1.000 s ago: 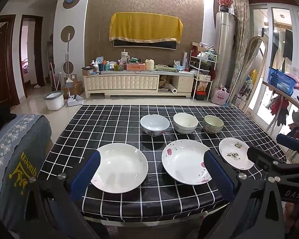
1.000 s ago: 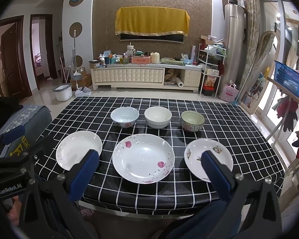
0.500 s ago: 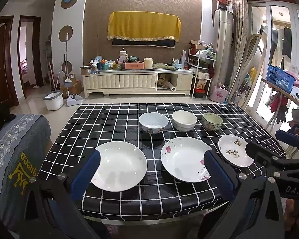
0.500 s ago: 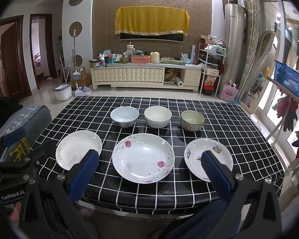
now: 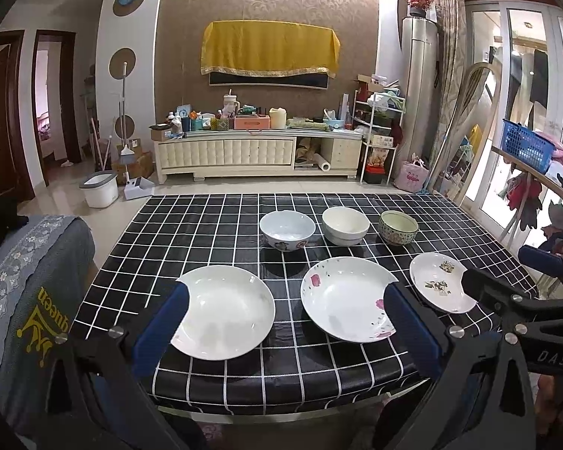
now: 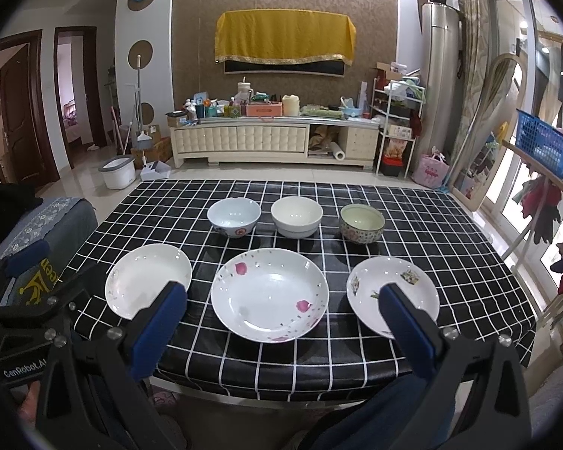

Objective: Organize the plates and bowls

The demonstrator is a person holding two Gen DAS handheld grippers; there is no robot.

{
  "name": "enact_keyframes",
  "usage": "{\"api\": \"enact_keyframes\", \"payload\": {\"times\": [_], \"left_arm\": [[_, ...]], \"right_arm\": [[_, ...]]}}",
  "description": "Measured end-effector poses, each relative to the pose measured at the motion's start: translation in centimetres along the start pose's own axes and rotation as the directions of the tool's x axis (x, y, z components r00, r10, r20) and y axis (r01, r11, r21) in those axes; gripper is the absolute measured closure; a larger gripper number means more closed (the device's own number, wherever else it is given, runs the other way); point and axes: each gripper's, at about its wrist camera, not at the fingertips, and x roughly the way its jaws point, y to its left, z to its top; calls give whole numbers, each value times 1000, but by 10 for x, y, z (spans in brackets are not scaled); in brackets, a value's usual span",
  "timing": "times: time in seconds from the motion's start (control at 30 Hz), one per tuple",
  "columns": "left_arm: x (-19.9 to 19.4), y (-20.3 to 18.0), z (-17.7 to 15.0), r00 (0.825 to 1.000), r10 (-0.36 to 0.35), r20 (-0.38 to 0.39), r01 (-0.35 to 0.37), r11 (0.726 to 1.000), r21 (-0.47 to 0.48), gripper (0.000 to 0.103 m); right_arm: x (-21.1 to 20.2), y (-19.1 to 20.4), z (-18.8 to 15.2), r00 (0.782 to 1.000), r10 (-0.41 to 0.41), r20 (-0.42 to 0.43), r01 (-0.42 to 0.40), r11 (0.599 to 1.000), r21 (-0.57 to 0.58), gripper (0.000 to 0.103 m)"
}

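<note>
Left hand-held gripper (image 5: 285, 300) and right hand-held gripper (image 6: 281, 298): jaws spread wide, empty, at lower frame. Three plates (image 6: 269, 292) lie mid-frame on the desk (image 6: 450, 225). Three bowls (image 6: 296, 216) stand behind them, centre frame.

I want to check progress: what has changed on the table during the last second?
Almost nothing. The left gripper has eased slightly nearer the table; the right gripper stays put. Both remain open and empty. The three plates and three bowls have not moved.
</note>
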Motion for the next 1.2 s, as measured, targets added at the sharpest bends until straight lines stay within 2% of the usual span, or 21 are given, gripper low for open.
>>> {"api": "enact_keyframes", "payload": {"times": [0.3,0.53,0.67,0.73,0.83,1.0,1.1,1.2], "left_arm": [[2,0,2,1000,-8,-4,8,1000,0,0],[10,11,13,1000,-3,1,3,1000,-4,0],[18,28,26,1000,18,0,-18,1000,-22,0],[24,41,33,998,57,-3,-57,998,-34,0],[34,64,41,997,75,-33,-77,995,-70,0],[59,101,47,987,121,-104,-131,987,-93,0],[77,119,44,977,137,-161,-156,981,-111,0],[98,137,34,963,150,-223,-181,975,-128,0]], "right_arm": [[1,-1,4,1000,14,6,-14,1000,8,0],[14,9,20,1000,-9,22,10,1000,-2,0],[25,18,34,999,-16,52,17,1000,-17,0],[33,24,42,998,-16,62,18,999,-34,0],[51,38,54,998,-12,66,16,998,-64,0],[98,61,62,995,90,-39,-92,994,-55,0],[132,78,59,979,154,-133,-163,985,-58,0],[161,94,52,952,227,-206,-242,969,-48,0]]}}
